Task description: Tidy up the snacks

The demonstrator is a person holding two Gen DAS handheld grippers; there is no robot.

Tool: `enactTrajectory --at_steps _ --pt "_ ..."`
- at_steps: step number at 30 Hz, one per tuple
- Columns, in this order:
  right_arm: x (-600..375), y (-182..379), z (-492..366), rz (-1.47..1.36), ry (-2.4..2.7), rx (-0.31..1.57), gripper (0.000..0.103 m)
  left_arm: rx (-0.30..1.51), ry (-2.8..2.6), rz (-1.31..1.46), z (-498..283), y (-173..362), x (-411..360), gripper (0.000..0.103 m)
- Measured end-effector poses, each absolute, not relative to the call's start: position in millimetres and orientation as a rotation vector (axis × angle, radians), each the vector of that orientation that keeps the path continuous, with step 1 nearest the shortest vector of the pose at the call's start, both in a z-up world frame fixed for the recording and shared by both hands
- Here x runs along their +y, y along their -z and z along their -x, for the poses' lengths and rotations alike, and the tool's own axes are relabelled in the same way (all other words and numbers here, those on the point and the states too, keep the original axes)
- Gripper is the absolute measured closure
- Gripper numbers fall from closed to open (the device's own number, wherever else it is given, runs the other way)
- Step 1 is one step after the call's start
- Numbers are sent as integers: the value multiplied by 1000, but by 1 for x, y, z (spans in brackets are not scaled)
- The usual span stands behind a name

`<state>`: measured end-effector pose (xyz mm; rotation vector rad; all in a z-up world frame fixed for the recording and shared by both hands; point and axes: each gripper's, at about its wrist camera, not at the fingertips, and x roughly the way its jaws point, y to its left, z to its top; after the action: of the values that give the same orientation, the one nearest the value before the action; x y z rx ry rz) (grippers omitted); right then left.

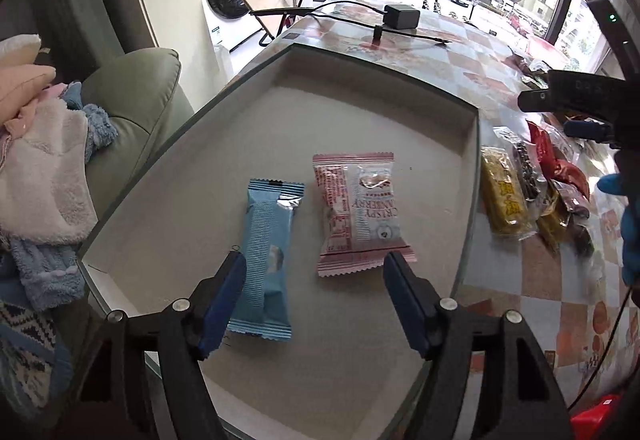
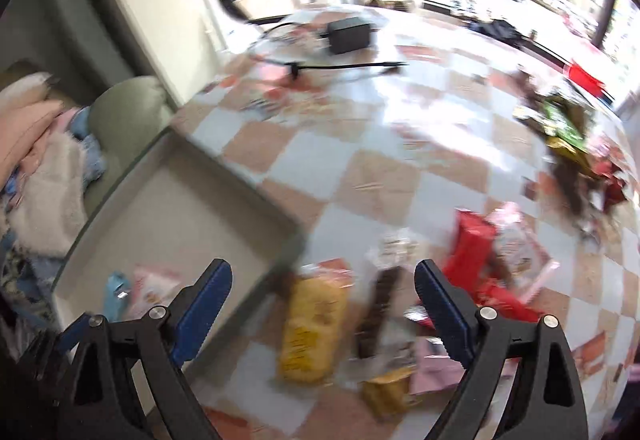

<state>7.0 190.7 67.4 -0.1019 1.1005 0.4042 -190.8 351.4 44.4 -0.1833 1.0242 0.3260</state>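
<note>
Broadly, a checkered orange-and-white tabletop (image 2: 400, 175) fills both views, with a grey-green sofa arm (image 1: 136, 107) beyond its edge at nine o'clock in the left wrist view. On the table sits a shallow pale cardboard tray (image 1: 192, 207), the largest of the task's things; in the right wrist view its wall (image 2: 240, 191) runs off toward ten o'clock.

Inside the tray, two snacks lie flat and just apart. A pink-and-white crimped cracker packet (image 1: 360, 211) rests near the centre, and a light blue striped wafer wrapper (image 1: 268, 260) lies beside it toward seven o'clock.

Outside the tray, at three o'clock in the left view, a loose pile of mixed snack packets (image 1: 552, 195) lies on the tabletop. Its nearest member is a yellow bar in clear plastic (image 1: 506, 195). The right wrist view is blurred, yet it shows that yellow bar (image 2: 312, 332) and a dark brown bar (image 2: 380, 312) between the fingers.

The left gripper (image 1: 316, 272) hangs over the tray at six o'clock, fingers spread wide and holding nothing; its left blue pad (image 1: 224, 296) overlaps the blue wrapper's edge in the view. The right gripper (image 2: 322, 280) is likewise parted and empty above the pile.

A small black power adapter (image 1: 401, 15) with its cable sits at twelve o'clock.
</note>
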Motion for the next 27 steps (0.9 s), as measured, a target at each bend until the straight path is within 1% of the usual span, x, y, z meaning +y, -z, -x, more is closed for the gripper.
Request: enactTrajectory --at_steps 4,6,7,8,9,13,17,22,25,27 --pt "137 -37 -42 43 -246 1161 9 981 -265 109 191 -55 320 28" --pt "116 -19 -43 62 -224 1206 9 959 -205 50 188 -59 297 26" --pt "109 -11 -38 73 -235 1220 7 951 -168 16 186 -60 283 25" --pt "105 -10 -31 119 -234 1196 3 941 -137 -20 184 -61 269 25" --pt "102 -9 -21 170 -233 1179 1 930 -108 -55 182 -61 254 25" --pt "71 -6 16 189 -301 1128 1 878 26 -149 169 -58 198 22" --pt "33 -5 43 179 -324 1069 1 838 48 -276 152 -39 156 21" --pt "11 -6 58 152 -331 1006 1 810 30 -291 144 -19 142 20" --pt "14 -6 57 161 -318 999 0 824 30 -230 141 -18 151 17" --pt "15 -5 56 158 -317 996 0 848 36 -152 140 -14 161 12"
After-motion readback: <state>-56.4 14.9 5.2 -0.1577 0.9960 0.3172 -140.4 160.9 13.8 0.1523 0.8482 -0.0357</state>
